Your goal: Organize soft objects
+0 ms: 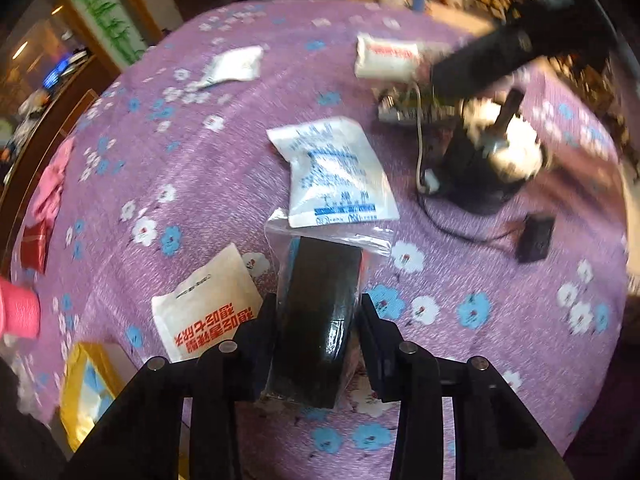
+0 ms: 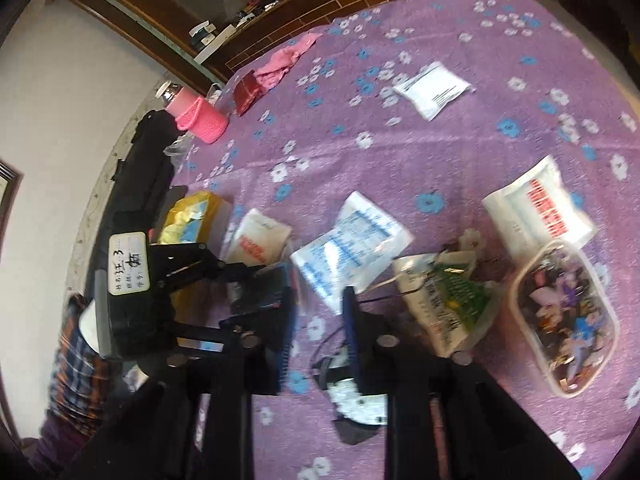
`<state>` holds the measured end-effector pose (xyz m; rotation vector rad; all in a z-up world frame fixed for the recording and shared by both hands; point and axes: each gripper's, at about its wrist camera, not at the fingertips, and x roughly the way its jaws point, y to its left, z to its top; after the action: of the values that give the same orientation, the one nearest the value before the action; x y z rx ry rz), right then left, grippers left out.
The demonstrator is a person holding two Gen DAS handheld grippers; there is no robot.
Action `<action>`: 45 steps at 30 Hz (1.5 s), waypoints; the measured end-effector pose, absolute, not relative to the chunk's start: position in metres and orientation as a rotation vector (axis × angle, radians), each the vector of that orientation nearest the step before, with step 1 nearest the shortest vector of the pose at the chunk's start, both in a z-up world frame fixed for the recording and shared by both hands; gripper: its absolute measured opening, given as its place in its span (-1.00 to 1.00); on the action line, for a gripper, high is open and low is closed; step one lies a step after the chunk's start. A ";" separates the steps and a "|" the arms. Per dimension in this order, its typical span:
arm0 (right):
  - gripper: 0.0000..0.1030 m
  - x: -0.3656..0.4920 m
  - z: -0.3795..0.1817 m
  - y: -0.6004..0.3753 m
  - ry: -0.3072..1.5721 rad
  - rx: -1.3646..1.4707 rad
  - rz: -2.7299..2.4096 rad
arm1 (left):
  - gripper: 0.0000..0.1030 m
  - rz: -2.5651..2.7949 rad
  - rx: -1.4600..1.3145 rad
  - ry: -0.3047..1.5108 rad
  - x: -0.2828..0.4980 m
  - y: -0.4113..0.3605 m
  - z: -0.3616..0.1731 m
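Note:
In the left wrist view my left gripper (image 1: 317, 316) is shut on a black block in a clear zip bag (image 1: 320, 272), and its fingers press both sides just above the purple flowered cloth (image 1: 200, 184). A white packet with blue print (image 1: 332, 176) lies just beyond it, and a white packet with red print (image 1: 208, 304) lies to the left. In the right wrist view my right gripper (image 2: 318, 312) stands open with only cloth between its fingers. The left gripper (image 2: 256, 280) is close on its left, and the blue-print packet (image 2: 352, 248) lies just ahead.
A round black-and-white device with a cable (image 2: 352, 396) sits under the right gripper. A green-and-white packet (image 2: 444, 300), a clear bag of small items (image 2: 568, 320) and a red-labelled packet (image 2: 540, 208) lie to the right. Along the left edge are a pink-sleeved bottle (image 2: 200, 116) and a yellow packet (image 2: 192, 216).

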<state>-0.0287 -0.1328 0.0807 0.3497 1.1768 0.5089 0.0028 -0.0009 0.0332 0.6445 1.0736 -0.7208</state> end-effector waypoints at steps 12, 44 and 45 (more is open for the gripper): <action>0.08 0.020 0.060 -0.085 1.350 0.177 0.282 | -0.23 -0.739 0.177 0.905 -0.052 0.073 0.116; 0.24 -0.005 0.056 -0.061 1.293 0.237 0.144 | 0.32 -0.093 -0.291 0.760 -0.147 0.276 0.092; 0.29 0.000 0.054 -0.068 1.284 0.271 0.086 | 0.33 -0.091 -0.301 0.746 -0.152 0.277 0.093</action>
<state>-0.0003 -0.0684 0.0539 0.2715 1.2841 0.0860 -0.1523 0.2772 0.0933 -0.3011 0.7462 -0.0906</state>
